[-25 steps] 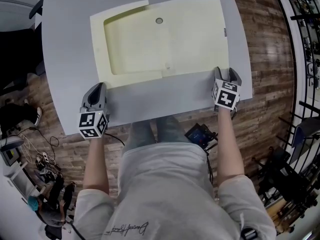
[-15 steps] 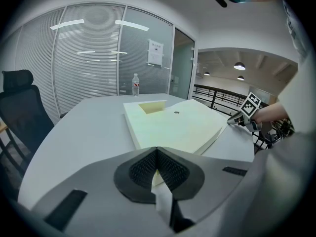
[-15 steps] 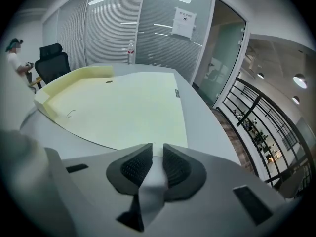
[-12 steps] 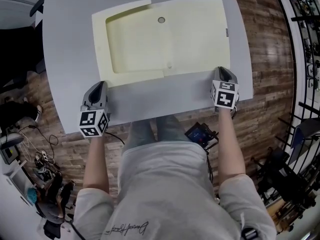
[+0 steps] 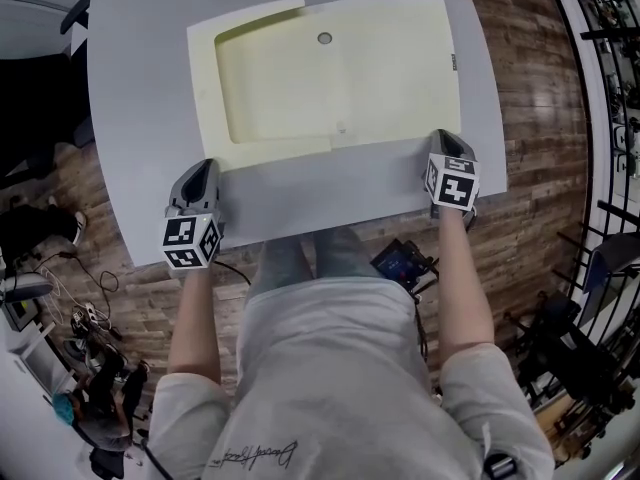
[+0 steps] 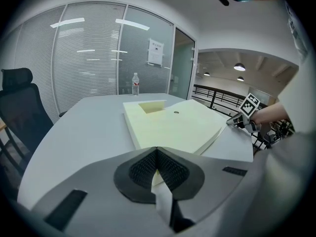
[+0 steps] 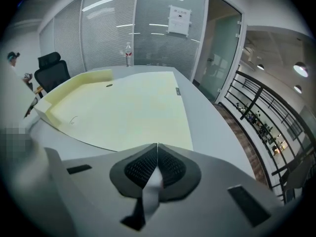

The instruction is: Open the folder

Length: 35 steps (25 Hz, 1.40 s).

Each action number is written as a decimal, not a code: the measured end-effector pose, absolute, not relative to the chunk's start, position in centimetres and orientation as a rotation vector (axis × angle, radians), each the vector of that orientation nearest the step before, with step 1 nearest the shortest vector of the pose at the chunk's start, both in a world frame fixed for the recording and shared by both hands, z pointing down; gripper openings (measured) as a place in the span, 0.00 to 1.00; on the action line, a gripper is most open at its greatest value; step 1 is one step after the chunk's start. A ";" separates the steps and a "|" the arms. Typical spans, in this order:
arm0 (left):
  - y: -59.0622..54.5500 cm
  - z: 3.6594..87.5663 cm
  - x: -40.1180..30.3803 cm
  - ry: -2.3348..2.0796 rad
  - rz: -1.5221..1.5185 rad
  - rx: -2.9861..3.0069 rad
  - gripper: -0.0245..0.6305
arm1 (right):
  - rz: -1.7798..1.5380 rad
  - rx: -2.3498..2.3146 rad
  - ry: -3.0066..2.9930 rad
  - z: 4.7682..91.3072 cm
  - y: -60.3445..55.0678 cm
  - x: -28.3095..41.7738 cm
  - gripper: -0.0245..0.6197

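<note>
Head view, with both gripper views. A pale yellow folder is shown lying flat and closed on the grey table. It covers the far middle of the table top, and a small round hole is seen near its far edge. The person's two forearms are extended to its two near corners.

The left gripper is placed at the folder's near left corner. In the left gripper view its jaws are seen closed, with the ribbed pads meeting at the tips. A cream sliver is visible in the gap behind the tips; whether the folder is pinched there cannot be told.

The right gripper is set at the folder's near right corner. Its jaws have just been closing and are now shown together, pad against pad. Only a grey strip is seen in the gap behind them, and the folder's edge passes out of sight under the tips.

A water bottle stands at the table's far end. An office chair is seen beside the table, which stands on a wooden floor.
</note>
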State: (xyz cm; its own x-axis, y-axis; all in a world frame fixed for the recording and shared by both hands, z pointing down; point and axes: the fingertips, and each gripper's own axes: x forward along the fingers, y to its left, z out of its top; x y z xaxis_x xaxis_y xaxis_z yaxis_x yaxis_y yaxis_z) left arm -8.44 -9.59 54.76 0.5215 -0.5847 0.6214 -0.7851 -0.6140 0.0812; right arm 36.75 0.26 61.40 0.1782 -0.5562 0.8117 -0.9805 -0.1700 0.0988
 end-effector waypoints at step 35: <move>-5.9 42.8 -4.4 -0.824 0.458 2.638 0.05 | 0.561 1.829 -1.951 45.1 -2.0 21.6 0.08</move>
State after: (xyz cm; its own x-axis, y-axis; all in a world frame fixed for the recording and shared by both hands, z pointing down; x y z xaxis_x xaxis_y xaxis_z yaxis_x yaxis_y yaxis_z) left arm -4.44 -5.93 42.82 0.7801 -0.4836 0.3970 -0.5925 -0.7748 0.2206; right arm 21.59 -2.02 45.10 -0.0584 -0.8349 0.5473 -0.9981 0.0602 -0.0147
